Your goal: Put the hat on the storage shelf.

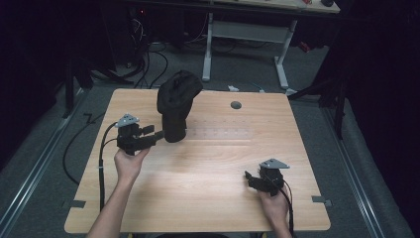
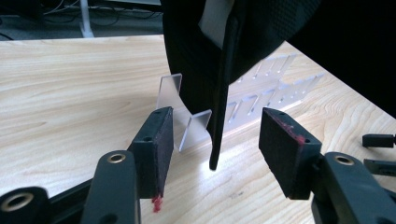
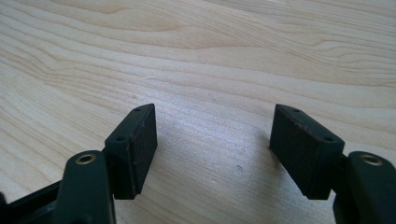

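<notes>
A black cap sits upright on a clear plastic stand at the back left of the wooden table. My left gripper points at the cap's lower part from the left. In the left gripper view the jaws stand open, and a thin black edge of the cap hangs between the pads without touching either. My right gripper rests near the front right of the table. Its jaws are open over bare wood with nothing between them.
A clear slotted plate lies flat on the table just right of the cap. A grey round grommet sits near the back edge. A white-legged desk and cables stand on the floor behind the table.
</notes>
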Demonstrator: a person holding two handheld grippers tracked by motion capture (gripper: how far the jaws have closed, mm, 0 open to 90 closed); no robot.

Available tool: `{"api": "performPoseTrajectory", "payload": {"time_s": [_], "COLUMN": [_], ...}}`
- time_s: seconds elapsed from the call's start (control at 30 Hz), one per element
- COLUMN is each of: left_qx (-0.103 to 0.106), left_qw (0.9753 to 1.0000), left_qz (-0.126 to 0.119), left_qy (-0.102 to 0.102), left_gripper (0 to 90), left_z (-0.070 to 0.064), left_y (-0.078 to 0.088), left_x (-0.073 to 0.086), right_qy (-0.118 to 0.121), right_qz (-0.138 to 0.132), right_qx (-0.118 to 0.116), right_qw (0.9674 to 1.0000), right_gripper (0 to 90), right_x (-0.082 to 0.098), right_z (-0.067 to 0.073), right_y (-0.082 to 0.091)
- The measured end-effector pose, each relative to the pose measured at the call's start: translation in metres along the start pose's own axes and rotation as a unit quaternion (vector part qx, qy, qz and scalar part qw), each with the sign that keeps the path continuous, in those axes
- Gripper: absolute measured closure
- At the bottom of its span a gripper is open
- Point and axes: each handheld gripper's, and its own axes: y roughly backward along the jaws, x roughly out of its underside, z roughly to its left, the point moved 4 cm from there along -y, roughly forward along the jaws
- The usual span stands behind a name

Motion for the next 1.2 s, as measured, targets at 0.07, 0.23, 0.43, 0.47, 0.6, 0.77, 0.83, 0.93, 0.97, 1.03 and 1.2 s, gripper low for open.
{"api": "performPoseTrajectory", "payload": {"time_s": [0.07,0.23,0.43,0.47,0.6,0.77,0.83,0.93,0.97,1.03,1.2], "left_qx": [0.0,-0.003,-0.007,-0.006,-0.006,-0.006,-0.008,-0.008,-0.007,-0.007,-0.006], "left_qw": [1.0,1.0,0.9999,0.9999,0.9999,0.9997,0.9997,0.9995,0.9995,0.9994,0.9992], "left_qz": [-0.001,0.004,0.01,0.011,0.012,0.014,0.017,0.021,0.022,0.024,0.027], "left_qy": [0.002,0.006,0.006,0.008,0.01,0.016,0.018,0.021,0.023,0.025,0.03], "left_gripper": [44.9,44.5,44.0,43.8,43.5,43.3,43.2,43.1,43.0,43.0,42.7], "left_z": [0.0,0.0,-0.001,-0.001,-0.002,-0.003,-0.003,-0.003,-0.003,-0.003,-0.004], "left_y": [0.002,0.01,0.014,0.016,0.019,0.022,0.022,0.023,0.023,0.024,0.026], "left_x": [0.002,0.011,0.019,0.022,0.027,0.037,0.042,0.048,0.05,0.055,0.061], "right_qy": [0.0,0.0,0.0,0.0,0.0,0.0,0.0,0.0,0.0,0.0,0.0], "right_qz": [0.0,0.0,0.0,0.0,0.0,0.0,0.0,0.0,0.0,0.0,0.0], "right_qx": [0.0,0.0,0.0,0.0,0.0,0.0,0.0,0.0,0.0,0.0,0.0], "right_qw": [1.0,1.0,1.0,1.0,1.0,1.0,1.0,1.0,1.0,1.0,1.0], "right_gripper": [32.1,32.1,32.1,32.1,32.1,32.1,32.1,32.1,32.0,32.1,32.1], "right_x": [0.0,0.0,0.0,0.0,0.0,0.0,0.0,0.0,0.0,0.0,0.0], "right_z": [0.0,0.0,0.0,0.0,0.0,0.0,0.0,0.0,0.0,0.0,0.0], "right_y": [0.0,0.0,0.0,0.0,0.0,0.0,0.0,0.0,0.0,0.0,0.0]}}
